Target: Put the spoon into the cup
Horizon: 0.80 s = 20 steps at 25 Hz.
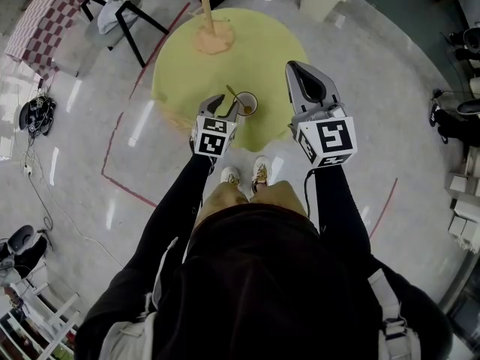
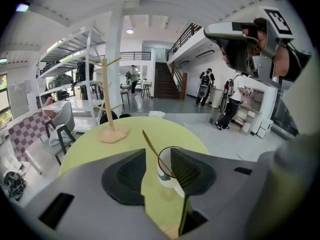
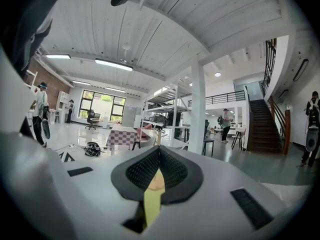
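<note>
Left gripper [image 2: 158, 153] jaws apart, empty; spoon [image 2: 150, 143] leaning in cup [image 2: 166, 176] just beyond tips.

A round yellow-green bench [image 1: 180, 66] on a glossy floor [image 1: 90, 163] carries a cup [image 1: 245, 105] near its front edge and a wooden stand [image 1: 212, 40] toward the back.

Round yellow-green table [image 1: 180, 70] sits on a shiny pale floor [image 1: 375, 88], with a wooden branch-style stand [image 1: 212, 40] upright near its far edge. Off to the left there's a grey chair [image 1: 118, 6] on black legs, next to a red-and-white checkered cloth [image 1: 37, 25]. A red tape line [image 1: 127, 190] runs across the floor. Background's got metal shelving [image 2: 65, 74] and a dark staircase [image 2: 161, 81].
</note>
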{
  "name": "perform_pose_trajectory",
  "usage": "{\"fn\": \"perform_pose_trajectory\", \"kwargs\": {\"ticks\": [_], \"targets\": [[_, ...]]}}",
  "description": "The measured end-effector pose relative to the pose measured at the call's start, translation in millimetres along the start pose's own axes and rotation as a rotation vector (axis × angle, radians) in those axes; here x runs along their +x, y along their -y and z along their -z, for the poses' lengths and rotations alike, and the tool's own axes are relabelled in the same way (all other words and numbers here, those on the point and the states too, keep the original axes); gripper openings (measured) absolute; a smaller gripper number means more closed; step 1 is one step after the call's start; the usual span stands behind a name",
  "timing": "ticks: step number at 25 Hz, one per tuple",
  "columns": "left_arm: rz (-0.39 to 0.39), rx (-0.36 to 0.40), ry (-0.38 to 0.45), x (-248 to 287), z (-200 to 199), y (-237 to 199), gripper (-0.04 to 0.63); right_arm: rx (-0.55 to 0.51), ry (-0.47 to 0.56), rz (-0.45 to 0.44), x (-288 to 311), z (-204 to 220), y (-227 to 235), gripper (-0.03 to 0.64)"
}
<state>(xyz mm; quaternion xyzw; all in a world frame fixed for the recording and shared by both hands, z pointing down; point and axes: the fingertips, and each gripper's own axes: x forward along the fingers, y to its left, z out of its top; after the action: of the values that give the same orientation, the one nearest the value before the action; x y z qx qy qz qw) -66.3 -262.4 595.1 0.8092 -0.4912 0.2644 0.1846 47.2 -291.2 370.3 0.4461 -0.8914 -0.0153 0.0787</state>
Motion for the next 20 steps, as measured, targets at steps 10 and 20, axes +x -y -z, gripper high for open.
{"fn": "perform_pose_trajectory", "kwargs": {"ticks": [10,20], "targets": [[-0.024,0.041,0.091,-15.9,-45.8,-6.4,0.167,-0.012,0.029,-0.006,4.4,-13.4,-0.9,0.026],[-0.107,0.109,0.292,-65.2,-125.8,-24.9,0.167,-0.008,0.070,-0.030,14.5,-30.7,-9.5,0.026]]}}
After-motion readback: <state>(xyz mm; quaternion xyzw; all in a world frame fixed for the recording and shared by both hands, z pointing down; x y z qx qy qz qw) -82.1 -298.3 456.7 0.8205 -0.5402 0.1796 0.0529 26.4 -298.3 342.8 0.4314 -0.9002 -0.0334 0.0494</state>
